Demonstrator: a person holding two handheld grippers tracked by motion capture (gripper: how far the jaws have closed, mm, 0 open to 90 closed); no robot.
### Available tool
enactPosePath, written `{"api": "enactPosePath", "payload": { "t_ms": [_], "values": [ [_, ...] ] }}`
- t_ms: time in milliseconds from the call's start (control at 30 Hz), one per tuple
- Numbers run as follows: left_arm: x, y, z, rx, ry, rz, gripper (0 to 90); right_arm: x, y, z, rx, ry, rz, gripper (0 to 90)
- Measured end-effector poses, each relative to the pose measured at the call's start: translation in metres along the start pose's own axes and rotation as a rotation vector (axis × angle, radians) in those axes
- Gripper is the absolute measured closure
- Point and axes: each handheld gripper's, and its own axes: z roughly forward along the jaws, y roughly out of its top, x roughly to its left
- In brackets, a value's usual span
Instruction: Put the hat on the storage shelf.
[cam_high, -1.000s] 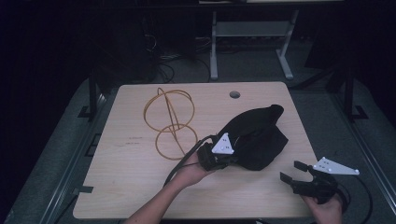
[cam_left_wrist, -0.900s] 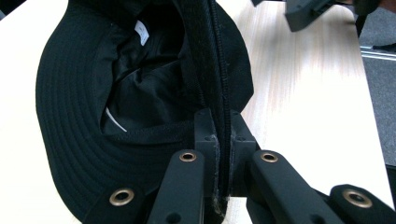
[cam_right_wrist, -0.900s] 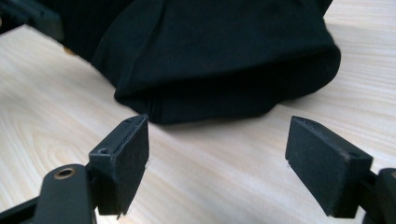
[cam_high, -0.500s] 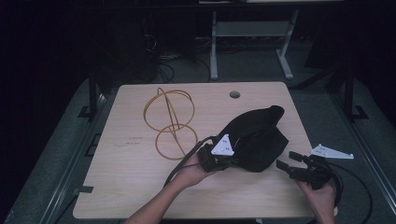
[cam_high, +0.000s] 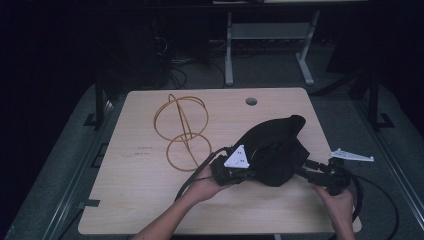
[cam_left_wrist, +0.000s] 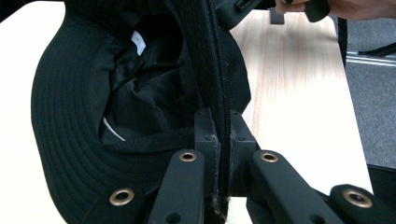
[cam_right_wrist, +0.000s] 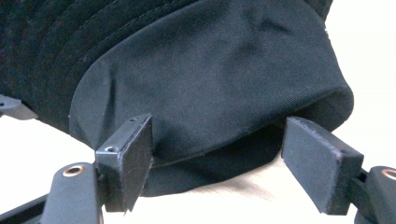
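Note:
A black bucket hat (cam_high: 275, 147) lies crumpled right of the table's middle. My left gripper (cam_high: 235, 170) is shut on the hat's brim at its near-left edge; in the left gripper view the brim (cam_left_wrist: 217, 84) runs up between the closed pads and the hat's lining (cam_left_wrist: 135, 93) opens to the left. My right gripper (cam_high: 307, 172) stands open at the hat's right side. In the right gripper view its pads (cam_right_wrist: 133, 158) sit wide apart on either side of the hat's crown (cam_right_wrist: 219, 93), close to the cloth but not closed on it.
A yellow wire stand of joined hoops (cam_high: 182, 127) sits left of the hat. The wooden table (cam_high: 140, 200) has a round hole (cam_high: 251, 101) near its far edge. Cables trail from both grippers. A metal frame stands on the floor beyond the table.
My right gripper has moved left from the table's right edge up to the hat, its jaws still open. The left gripper has kept its hold on the brim.

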Motion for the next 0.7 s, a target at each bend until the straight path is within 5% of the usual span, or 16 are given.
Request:
{"api": "enactPosePath", "payload": {
  "t_ms": [233, 433, 700],
  "values": [
    [-0.001, -0.001, 0.002, -0.006, -0.013, 0.001, 85.7, -0.005, -0.001, 0.008, -0.033, 0.048, 0.072, 34.8],
    [-0.003, -0.001, 0.005, 0.002, -0.017, 0.012, 85.7, -0.007, -0.002, 0.015, -0.081, 0.105, 0.136, 60.7],
    [-0.004, -0.002, 0.007, 0.019, -0.019, 0.024, 85.6, -0.002, 0.001, 0.022, -0.087, 0.088, 0.1, 85.9]
  ]
}}
